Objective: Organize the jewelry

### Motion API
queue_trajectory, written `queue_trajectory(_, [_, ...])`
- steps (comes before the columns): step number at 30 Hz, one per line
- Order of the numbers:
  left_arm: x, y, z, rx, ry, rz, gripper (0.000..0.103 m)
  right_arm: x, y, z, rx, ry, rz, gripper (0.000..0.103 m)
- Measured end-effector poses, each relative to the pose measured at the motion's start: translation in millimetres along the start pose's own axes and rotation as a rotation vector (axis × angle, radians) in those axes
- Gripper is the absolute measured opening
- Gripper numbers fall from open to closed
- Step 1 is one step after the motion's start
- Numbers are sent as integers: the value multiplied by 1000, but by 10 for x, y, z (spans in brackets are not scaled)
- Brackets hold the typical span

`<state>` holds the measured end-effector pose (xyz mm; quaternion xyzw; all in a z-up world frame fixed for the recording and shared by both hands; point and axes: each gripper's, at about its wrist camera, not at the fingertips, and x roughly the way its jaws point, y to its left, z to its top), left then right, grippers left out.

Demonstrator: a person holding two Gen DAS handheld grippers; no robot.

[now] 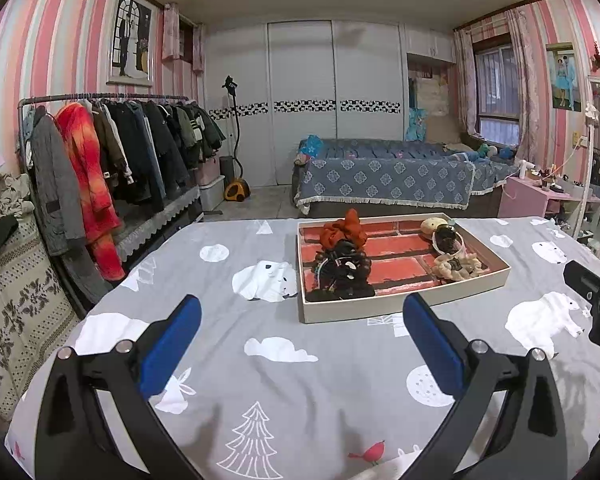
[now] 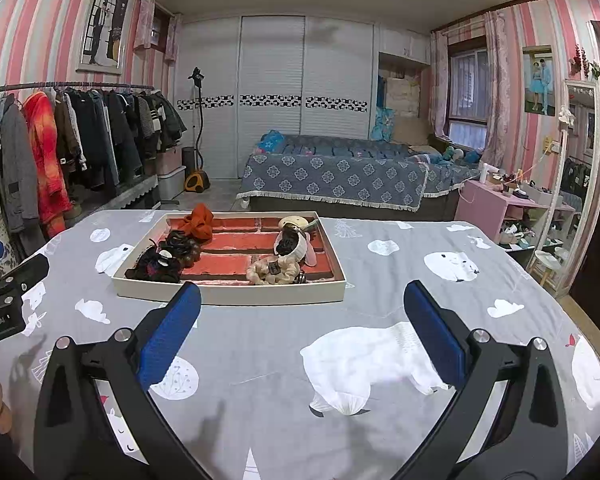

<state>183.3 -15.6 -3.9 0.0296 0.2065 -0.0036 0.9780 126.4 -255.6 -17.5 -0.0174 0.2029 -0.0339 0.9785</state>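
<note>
Two hand-held grippers hover low over a bed covered in a grey sheet [image 1: 300, 380] printed with polar bears, clouds and fir trees. Nearest in the left wrist view, the left hand-held gripper [image 1: 300, 344] has its blue-padded fingers [image 1: 172, 344] spread wide apart with nothing between them; the right hand-held gripper [image 2: 300, 332] stands the same way in its own view, fingers apart and empty. Each tool shows at the edge of the other's view as a black body. Just beyond both sets of fingertips, resting flat on the sheet, is a shallow white tray [image 2: 228, 294] lined with a red brick pattern, which holds the task's things. Along its left side lies a dark pile of black hair ties and beaded pieces [image 2: 160, 258], with an orange scrunchie [image 2: 198, 220] at the far left corner. Along its right side sits a cream fluffy scrunchie [image 2: 274, 270] at the near end, then a white band around something dark [image 2: 290, 246], then a pale round item [image 2: 294, 222] at the far end; what exactly these are is hard to tell. The middle of the tray shows bare lining. Farther off, past the foot of the bed, a clothes rack [image 1: 112, 148] full of coats stands on the left, a second bed with a blue floral cover [image 1: 384, 180] lies ahead, and a white wardrobe [image 1: 300, 100] fills the back wall.
</note>
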Motion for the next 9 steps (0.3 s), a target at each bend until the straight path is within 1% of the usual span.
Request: queue_trajectory(9, [28, 48, 13, -24, 15, 6, 99, 5, -4, -14, -4, 2, 1, 99])
